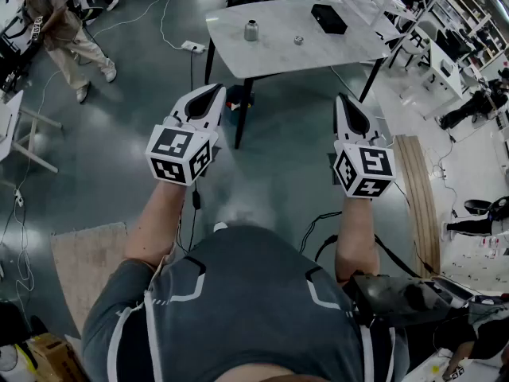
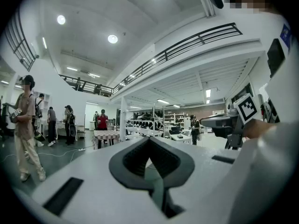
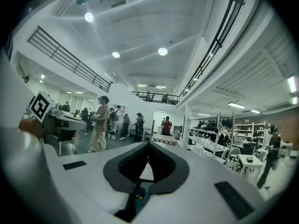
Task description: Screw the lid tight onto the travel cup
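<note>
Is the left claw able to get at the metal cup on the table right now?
Probably not: the left claw, shut, hangs over the floor short of the table, and the cup stands further in.

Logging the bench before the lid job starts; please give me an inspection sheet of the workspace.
Surface: pale table, ahead of both grippers.
Job's things: travel cup upright; lid lying apart beside it, not yet on.
Clutter: black box on the table.
Grippers: left gripper and right gripper level, jaws shut, empty.
Cables: white cable and power strip on the floor by the table.
Surroundings: person at far left; shelving at right.
</note>
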A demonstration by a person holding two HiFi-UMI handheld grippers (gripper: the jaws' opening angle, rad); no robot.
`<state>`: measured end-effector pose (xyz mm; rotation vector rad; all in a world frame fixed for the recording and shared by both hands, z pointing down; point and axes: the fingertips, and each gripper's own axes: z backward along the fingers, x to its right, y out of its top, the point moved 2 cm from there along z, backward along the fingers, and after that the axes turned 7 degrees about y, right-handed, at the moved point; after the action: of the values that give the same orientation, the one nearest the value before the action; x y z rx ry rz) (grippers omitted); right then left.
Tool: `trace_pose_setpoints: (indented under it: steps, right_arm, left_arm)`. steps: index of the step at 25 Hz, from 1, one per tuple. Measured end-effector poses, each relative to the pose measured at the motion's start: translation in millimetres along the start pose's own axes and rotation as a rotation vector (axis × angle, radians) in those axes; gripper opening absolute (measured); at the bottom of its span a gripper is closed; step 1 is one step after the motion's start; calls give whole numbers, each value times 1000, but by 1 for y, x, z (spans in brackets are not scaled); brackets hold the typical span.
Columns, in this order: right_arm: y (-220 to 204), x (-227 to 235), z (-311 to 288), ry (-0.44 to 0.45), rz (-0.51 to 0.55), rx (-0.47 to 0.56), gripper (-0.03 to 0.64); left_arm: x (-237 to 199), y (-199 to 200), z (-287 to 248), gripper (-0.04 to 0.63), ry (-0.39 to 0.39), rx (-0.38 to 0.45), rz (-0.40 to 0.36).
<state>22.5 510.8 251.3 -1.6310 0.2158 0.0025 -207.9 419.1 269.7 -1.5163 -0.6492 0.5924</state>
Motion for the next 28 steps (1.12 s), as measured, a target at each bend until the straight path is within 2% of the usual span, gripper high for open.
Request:
trace_pose_setpoints:
  steps: [10,17,28]
  right_arm:
    - [-1,-13,-3,-3,-10,-7,29]
    - [5,-28,-16,-24,-17,-19,29]
    - [-13,-49,-51,-19,-9,-34,29]
  left_arm:
    - [-9,0,4,9,39,17,-57]
    - [-30,2,6,9,16,20,-55]
    - [-62,-27,-7,9,-14,9,-55]
